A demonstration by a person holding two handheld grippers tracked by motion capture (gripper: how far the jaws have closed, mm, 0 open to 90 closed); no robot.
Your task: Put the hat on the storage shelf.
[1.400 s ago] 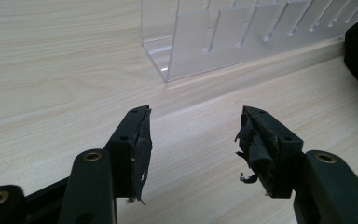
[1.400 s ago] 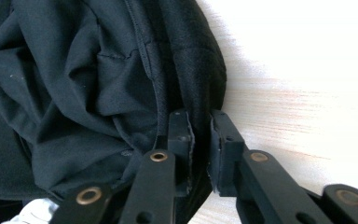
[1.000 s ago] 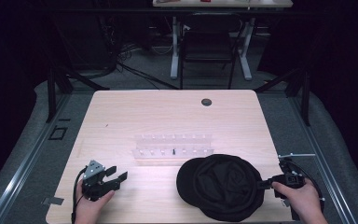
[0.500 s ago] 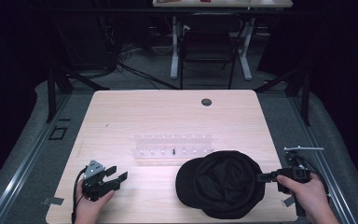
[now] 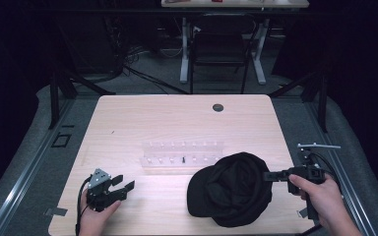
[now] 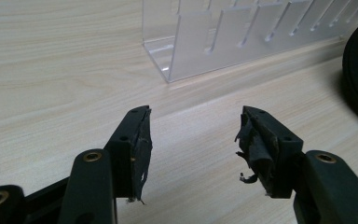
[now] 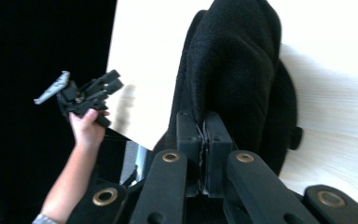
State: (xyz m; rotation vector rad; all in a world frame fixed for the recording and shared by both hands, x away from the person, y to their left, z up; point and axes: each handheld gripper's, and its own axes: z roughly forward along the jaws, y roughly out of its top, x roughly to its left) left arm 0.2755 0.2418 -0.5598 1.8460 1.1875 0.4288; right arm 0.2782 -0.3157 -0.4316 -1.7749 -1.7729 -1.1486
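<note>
High view, cap: a black cap point(image 5: 230, 189) lies low and right of centre on the wooden table point(image 5: 177, 123), its right edge lifted toward the right gripper point(image 5: 267, 175).
High view, right gripper: jaws together on the cap's edge, at the lower right of the frame, close to the table's right edge.
High view, left gripper point(image 5: 122, 185): lower left, jaws apart, nothing between them, well apart from the cap.
High view, rack: a clear plastic rack point(image 5: 183, 153) sits mid-frame, just above the cap; I judge a sideways drag of the cap could knock it.
Left gripper view, jaws: spread wide over bare wood, the pads torn and frayed; worn pads may slip on cloth.
Left gripper view, surroundings: clear rack at the top, a sliver of the cap at the right edge.
Right gripper view, grip: jaws pressed tight on a thin fold of the cap's fabric at frame centre, the cap bunched above them.
Right gripper view, risk: only a small pinch is held, so I reckon the cloth could pull free if lifted quickly.
Right gripper view, far hand: the person's other hand point(image 7: 87, 128) holds the left gripper at the left, off the table's edge.
</note>
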